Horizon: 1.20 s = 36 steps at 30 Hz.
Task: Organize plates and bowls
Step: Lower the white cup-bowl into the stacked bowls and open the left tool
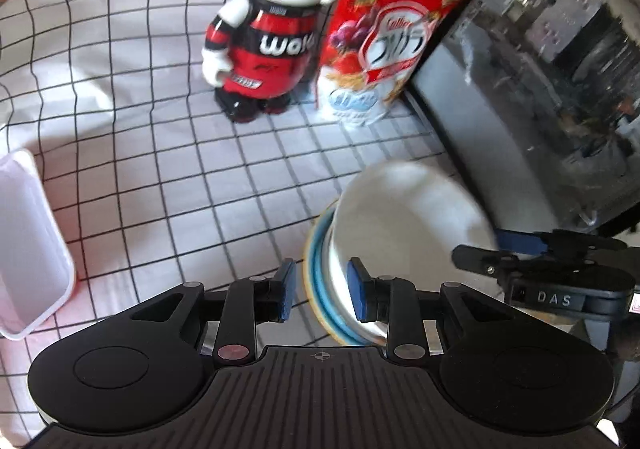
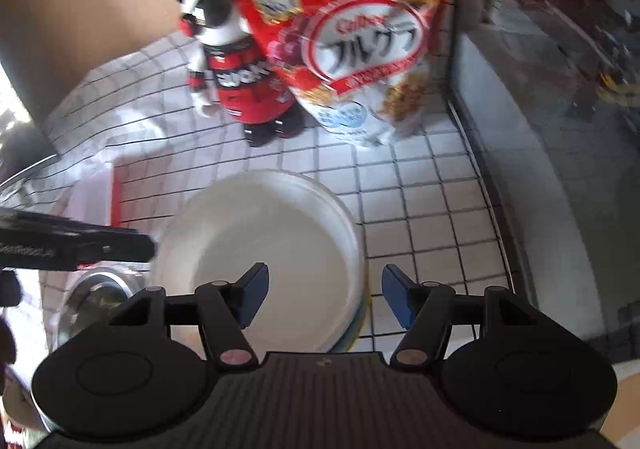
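**White bowl sits on a blue-rimmed plate between our two grippers**

Nearest us, the left gripper (image 1: 322,291) has its blue pads (image 1: 286,291) parted narrowly, with the near rim of the plate and the bowl's wall between them; we cannot tell whether either pad touches. The right gripper (image 2: 324,299) stands wide, holding nothing, its left pad hanging over the bowl's hollow and its right pad over the cloth.

The white bowl (image 1: 408,225) is round, so it has no long axis; in the left wrist view its mouth tips toward the right, while the right wrist view looks straight into it (image 2: 264,249). It is plain and glossy, blurred at the rim. Under it lies a plate (image 1: 316,273) ringed in blue with a yellowish edge, on the grid-checked tablecloth (image 1: 160,153) near its right edge.

A white container (image 1: 28,245) with a red edge lies toward the cloth's left edge. Farther back stand a red-and-black figurine (image 1: 268,33) and a red cereal bag (image 1: 384,37), side by side near the far edge.
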Tool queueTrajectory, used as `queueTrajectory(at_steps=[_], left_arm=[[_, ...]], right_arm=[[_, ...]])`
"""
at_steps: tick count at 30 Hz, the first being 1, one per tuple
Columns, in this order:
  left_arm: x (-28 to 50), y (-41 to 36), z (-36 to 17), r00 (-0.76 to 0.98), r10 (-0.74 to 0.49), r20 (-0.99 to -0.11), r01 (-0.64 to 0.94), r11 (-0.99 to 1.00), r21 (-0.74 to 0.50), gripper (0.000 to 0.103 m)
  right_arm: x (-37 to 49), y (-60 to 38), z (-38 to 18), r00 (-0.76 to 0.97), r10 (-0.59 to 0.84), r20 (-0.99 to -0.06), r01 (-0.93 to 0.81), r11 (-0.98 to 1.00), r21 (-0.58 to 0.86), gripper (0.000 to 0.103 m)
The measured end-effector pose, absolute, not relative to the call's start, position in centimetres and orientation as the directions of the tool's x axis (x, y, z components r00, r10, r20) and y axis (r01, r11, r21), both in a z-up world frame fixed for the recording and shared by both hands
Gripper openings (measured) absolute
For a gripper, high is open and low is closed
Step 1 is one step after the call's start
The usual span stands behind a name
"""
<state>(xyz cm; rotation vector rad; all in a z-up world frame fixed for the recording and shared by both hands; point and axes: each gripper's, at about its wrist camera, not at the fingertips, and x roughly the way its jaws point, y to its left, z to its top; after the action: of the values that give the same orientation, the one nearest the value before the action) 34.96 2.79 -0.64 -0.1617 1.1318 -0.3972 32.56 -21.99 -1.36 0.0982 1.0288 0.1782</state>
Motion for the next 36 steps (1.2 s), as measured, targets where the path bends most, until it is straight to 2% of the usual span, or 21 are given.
queueTrajectory(at_steps=[4,9,15,20,24,27,31,36], left_arm=[[34.6,2.6,-2.6,0.340,-0.405,-0.848,0.229,0.911,-0.343,0.035],[34.0,1.2,-2.6,0.353,-0.410,-0.841,0.240,0.908,-0.343,0.032],[33.0,0.9,-1.2,0.422,-0.399,-0.814,0.169,0.917,-0.362,0.031],[30.5,1.6,-0.7,0.511,-0.384,-0.769,0.094,0.914,-0.394,0.030],[28.0,2.9,-0.6,0.563,-0.411,-0.717,-0.009,0.864,-0.503,0.024],[25.7,3.8,0.0,0.628,-0.350,-0.696,-0.063,0.868,-0.493,0.018],[23.0,5.4,1.0,0.695,-0.294,-0.656,-0.072,0.880,-0.470,0.014],[22.0,8.2,0.5,0.703,-0.366,-0.610,-0.035,0.839,-0.543,0.014]], right_arm=[[32.0,-22.4,-4.3,0.460,0.167,-0.872,-0.035,0.985,0.169,0.063],[31.2,-22.7,-5.5,0.456,0.153,-0.877,-0.025,0.987,0.160,0.063],[31.5,-22.6,-5.5,0.470,0.172,-0.866,-0.086,0.985,0.149,0.063],[29.5,-22.2,-2.3,0.621,0.231,-0.749,-0.234,0.967,0.104,0.065],[28.9,-22.5,-0.9,0.678,0.330,-0.657,-0.325,0.936,0.135,0.075],[29.1,-21.9,-0.1,0.691,0.386,-0.611,-0.381,0.913,0.147,0.075],[28.9,-20.1,0.7,0.690,0.438,-0.576,-0.427,0.889,0.165,0.077],[26.5,-16.1,1.9,0.687,0.454,-0.568,-0.459,0.876,0.145,0.081]])
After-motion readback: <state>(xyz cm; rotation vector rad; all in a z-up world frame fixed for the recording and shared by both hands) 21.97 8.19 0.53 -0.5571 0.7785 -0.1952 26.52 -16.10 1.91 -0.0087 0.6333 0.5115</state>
